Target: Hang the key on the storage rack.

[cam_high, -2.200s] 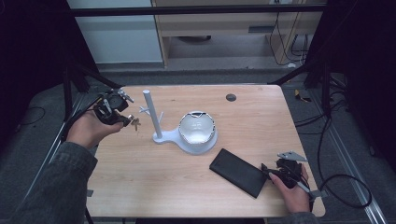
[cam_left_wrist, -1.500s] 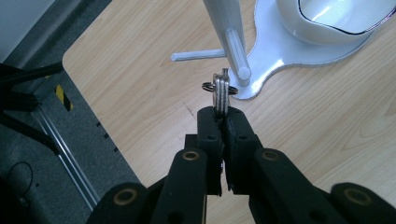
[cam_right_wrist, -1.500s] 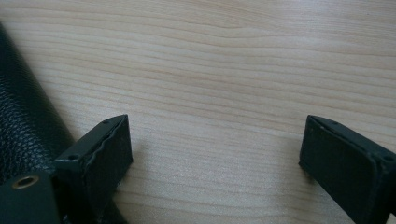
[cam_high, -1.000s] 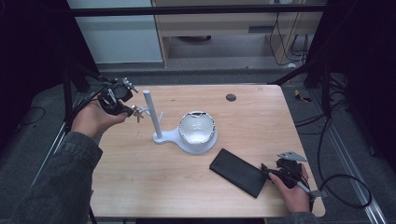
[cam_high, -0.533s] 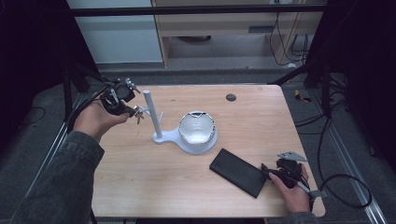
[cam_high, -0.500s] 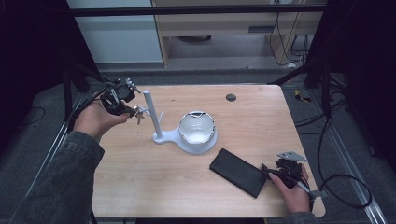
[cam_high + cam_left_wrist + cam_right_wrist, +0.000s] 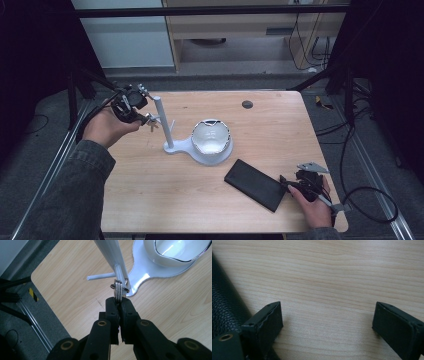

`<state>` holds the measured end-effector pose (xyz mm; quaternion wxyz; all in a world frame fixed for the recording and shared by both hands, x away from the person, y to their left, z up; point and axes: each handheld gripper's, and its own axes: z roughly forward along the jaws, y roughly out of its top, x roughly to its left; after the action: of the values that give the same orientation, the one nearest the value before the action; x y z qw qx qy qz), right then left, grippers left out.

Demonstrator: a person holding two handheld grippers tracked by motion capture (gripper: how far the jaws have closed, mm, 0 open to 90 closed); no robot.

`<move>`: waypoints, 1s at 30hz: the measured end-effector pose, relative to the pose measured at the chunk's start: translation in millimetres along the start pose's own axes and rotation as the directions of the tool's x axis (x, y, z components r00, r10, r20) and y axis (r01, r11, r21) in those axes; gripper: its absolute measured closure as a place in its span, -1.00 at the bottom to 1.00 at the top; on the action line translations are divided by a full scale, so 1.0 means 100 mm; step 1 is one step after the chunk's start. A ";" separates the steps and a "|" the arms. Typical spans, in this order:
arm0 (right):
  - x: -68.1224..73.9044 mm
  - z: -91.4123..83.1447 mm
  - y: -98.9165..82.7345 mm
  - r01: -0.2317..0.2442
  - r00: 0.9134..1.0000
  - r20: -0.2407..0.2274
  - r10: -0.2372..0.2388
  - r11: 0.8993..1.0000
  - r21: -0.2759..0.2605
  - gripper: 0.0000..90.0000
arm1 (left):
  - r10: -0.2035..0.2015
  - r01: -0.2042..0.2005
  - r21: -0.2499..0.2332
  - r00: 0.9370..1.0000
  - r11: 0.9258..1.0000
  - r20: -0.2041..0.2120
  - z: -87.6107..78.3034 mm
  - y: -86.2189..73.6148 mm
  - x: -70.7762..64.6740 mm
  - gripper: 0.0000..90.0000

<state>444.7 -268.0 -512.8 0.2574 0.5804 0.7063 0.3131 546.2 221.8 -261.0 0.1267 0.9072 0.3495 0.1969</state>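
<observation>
Nearest the person, the right gripper sat low on the wooden table with its jaws spread wide and nothing between them, the black leather case lying just beside its left jaw. Further in, a white stand carried a white bowl on its base. At the far left, the left gripper was pinching a metal key ring tight, right up against the stand's pole where a small side peg stuck out.
</observation>
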 end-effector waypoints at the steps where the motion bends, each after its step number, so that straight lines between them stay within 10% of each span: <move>1: 0.00 0.00 0.00 0.000 1.000 0.000 0.000 1.000 0.000 -0.79 | 0.003 -0.003 0.000 1.000 1.000 -0.001 0.00 0.01 0.00 0.91; 18: 0.00 0.00 0.00 0.000 1.000 0.000 0.000 1.000 0.000 -0.79 | -0.009 0.009 0.002 1.000 1.000 -0.002 0.06 -0.01 0.02 0.91; 30: 0.00 0.00 0.00 0.001 1.000 0.000 -0.001 1.000 0.002 -0.79 | 0.006 -0.006 -0.089 1.000 0.996 -0.008 -0.05 -0.27 -0.09 0.66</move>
<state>444.6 -268.1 -512.7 0.2568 0.5805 0.7068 0.3123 522.3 235.5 -269.2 0.1648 0.9010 0.3381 0.2161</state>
